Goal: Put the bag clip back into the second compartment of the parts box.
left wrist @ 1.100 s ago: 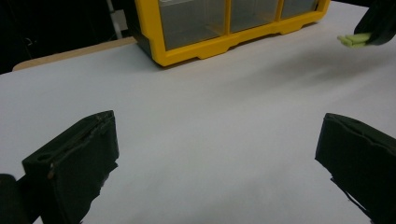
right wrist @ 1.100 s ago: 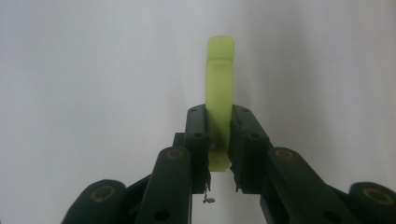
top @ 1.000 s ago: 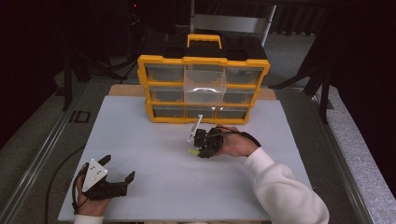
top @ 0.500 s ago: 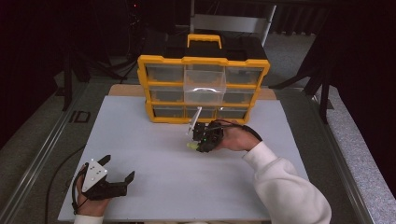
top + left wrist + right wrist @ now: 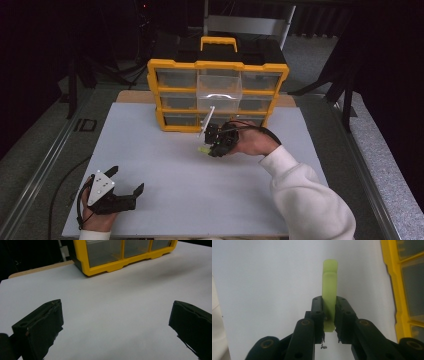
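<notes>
Right gripper (image 5: 212, 145): jaws clamped on a pale green plastic piece (image 5: 329, 285), held over the white table (image 5: 165, 200) just in front of the yellow drawer cabinet (image 5: 217, 65). In the right gripper view the piece sticks out past the jaw tips, with its lower end showing between the pads. In the high view only a small green tip (image 5: 203, 149) is visible at the gripper's left; the rest is hidden by the black jaws and the hand.

Left gripper (image 5: 122, 187): jaws wide apart, nothing between them, resting near the table's front left corner, close to its front edge. Well apart from the right gripper.

Cabinet: stands at the far edge of the table, centred. One clear drawer (image 5: 219, 92) in the middle is pulled out toward the person, close above the right gripper. Contents of the drawers are too dim to make out.

Open room: wide bare surface between the two grippers and along the left and right sides of the cabinet.

Cut off: the right sleeve (image 5: 305, 195) leaves the high view at the bottom edge.
</notes>
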A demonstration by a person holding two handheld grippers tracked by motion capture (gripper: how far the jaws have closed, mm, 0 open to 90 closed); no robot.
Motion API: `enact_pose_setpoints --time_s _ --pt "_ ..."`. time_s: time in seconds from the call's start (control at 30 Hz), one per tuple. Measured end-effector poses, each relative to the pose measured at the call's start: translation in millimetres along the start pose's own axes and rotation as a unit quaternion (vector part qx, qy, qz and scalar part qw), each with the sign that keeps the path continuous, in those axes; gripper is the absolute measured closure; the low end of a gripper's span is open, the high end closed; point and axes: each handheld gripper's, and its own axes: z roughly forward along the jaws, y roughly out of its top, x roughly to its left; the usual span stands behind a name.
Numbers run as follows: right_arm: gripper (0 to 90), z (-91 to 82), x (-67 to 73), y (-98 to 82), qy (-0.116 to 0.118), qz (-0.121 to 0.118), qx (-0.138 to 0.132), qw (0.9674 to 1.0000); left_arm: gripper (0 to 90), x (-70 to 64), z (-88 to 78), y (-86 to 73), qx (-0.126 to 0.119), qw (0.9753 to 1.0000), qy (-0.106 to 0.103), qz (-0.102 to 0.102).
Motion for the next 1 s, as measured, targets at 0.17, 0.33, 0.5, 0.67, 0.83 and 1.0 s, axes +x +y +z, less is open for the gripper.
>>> enact_pose_setpoints --time_s 0.17,0.33,0.5,0.67,0.83,1.0 --pt "77.8 -7.4 -2.9 3.2 -0.004 -0.003 -0.006 1.0000 0.2 -0.1 -0.1 0.2 0.000 1.0000 -0.001 0.001" --pt "77.9 -13.8 -5.5 5.9 -0.004 -0.003 -0.004 1.0000 0.1 0.0 -0.2 0.2 -0.001 1.0000 0.000 0.000" --pt "77.9 -20.0 -9.1 7.4 -0.004 -0.004 -0.005 1.0000 0.1 -0.2 0.1 0.2 -0.002 1.0000 -0.001 -0.001" --pt "77.9 -27.3 -11.8 8.9 -0.003 -0.002 -0.009 1.0000 0.1 -0.2 0.4 0.3 -0.002 1.0000 -0.001 0.000" --pt "77.9 -32.8 -13.9 11.3 -0.003 -0.006 -0.013 0.9999 0.1 0.0 0.1 0.4 -0.003 1.0000 -0.001 0.000" --pt "77.9 -39.0 -16.3 15.3 -0.005 -0.010 -0.018 0.9998 0.1 0.0 0.3 0.4 -0.002 1.0000 -0.002 0.000"
